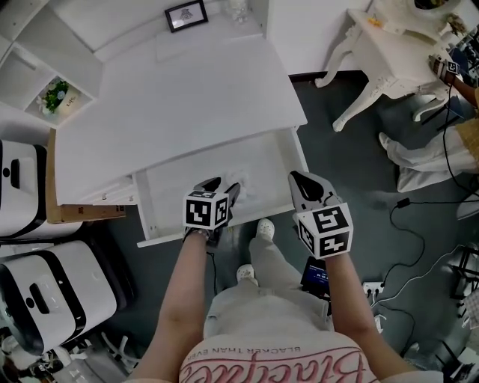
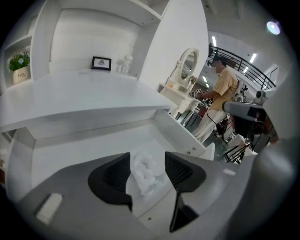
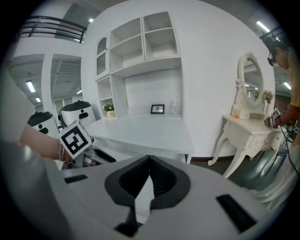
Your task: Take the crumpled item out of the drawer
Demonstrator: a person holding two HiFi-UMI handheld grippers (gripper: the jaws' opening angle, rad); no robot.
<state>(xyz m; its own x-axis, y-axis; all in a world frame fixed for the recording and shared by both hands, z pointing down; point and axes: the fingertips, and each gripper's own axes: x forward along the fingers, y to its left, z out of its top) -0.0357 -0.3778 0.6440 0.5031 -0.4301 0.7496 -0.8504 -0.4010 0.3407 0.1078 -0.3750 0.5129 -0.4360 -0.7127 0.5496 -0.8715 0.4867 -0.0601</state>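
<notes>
**Left tongs lined up on the crumpled thing, grab not made yet**

So the drawer (image 1: pixel 191 173) is pulled out from under the white surface (image 1: pixel 187 97), and the crumpled item (image 1: pixel 241 182) is a white wad lying on the drawer floor, near the front and over toward the right-hand side.

The left tongs (image 1: pixel 223 188) are down over the drawer with the jaws spread fairly wide. In the left gripper view the wad (image 2: pixel 145 171) sits right in the gap between them, but I can't tell whether either jaw is touching it. I'd call this the reach-and-line-up step, with the grip itself not made.

My guess at what comes next is to close on the wad without squashing it flat or pushing it along the drawer floor, then lift it straight up over the front wall.

The right tongs (image 1: pixel 301 181) hang off by the drawer's right edge. In their own view they (image 3: pixel 149 161) are pinched together with nothing in them, so they look like a spare hand here.

Readable stuff:
- The person's shirt (image 1: pixel 288 363) has "BLACKER THAN EVER" upside down from the head view, plus a big script word starting "Black" that I can't finish.
- The plant pot (image 2: pixel 19 74) on the shelf has a label that's too small to read.
- Same goes for the framed picture (image 1: pixel 186 15) at the back
- The marker cubes (image 1: pixel 206 211) carry only black-and-white squares, no words
</notes>
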